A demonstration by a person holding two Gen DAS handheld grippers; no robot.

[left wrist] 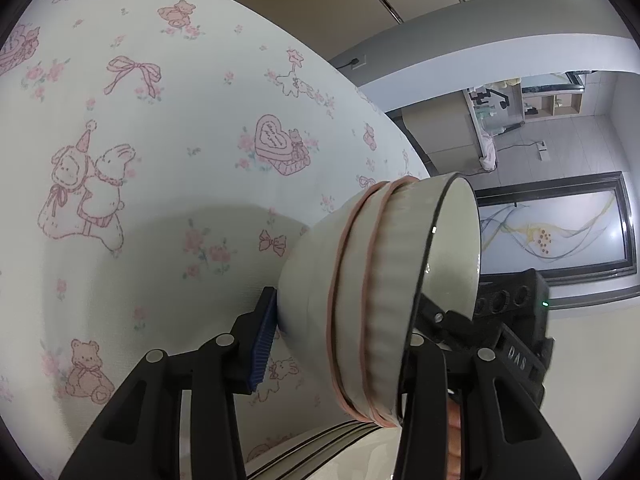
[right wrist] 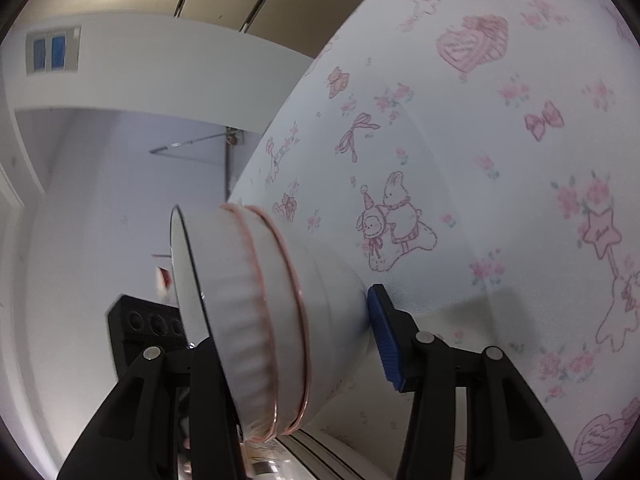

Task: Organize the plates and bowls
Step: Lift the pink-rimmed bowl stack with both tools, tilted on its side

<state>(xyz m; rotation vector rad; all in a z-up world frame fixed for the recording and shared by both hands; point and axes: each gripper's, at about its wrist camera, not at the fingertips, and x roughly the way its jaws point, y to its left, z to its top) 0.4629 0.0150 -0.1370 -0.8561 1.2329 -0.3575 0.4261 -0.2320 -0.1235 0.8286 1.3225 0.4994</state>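
Note:
Both grippers hold one white bowl with two pink rings and a dark rim, lifted over the table. In the left wrist view the bowl (left wrist: pixel 376 300) sits between my left gripper's (left wrist: pixel 344 340) jaws: the blue pad (left wrist: pixel 264 340) presses its base, the other finger is inside the rim. In the right wrist view the same bowl (right wrist: pixel 264 320) is clamped by my right gripper (right wrist: pixel 288 344), blue pad (right wrist: pixel 384 340) on the base. The other gripper's black body (right wrist: pixel 144 332) shows behind the bowl. A stack of plates (left wrist: pixel 344 448) lies below, also in the right wrist view (right wrist: pixel 320 456).
A tablecloth (left wrist: pixel 168 168) with pink bears, bows and hearts covers the table; it also fills the right wrist view (right wrist: pixel 480 160). Beyond the table edge are a tiled floor, a dark-framed panel (left wrist: pixel 560 232) and a white wall (right wrist: pixel 100 200).

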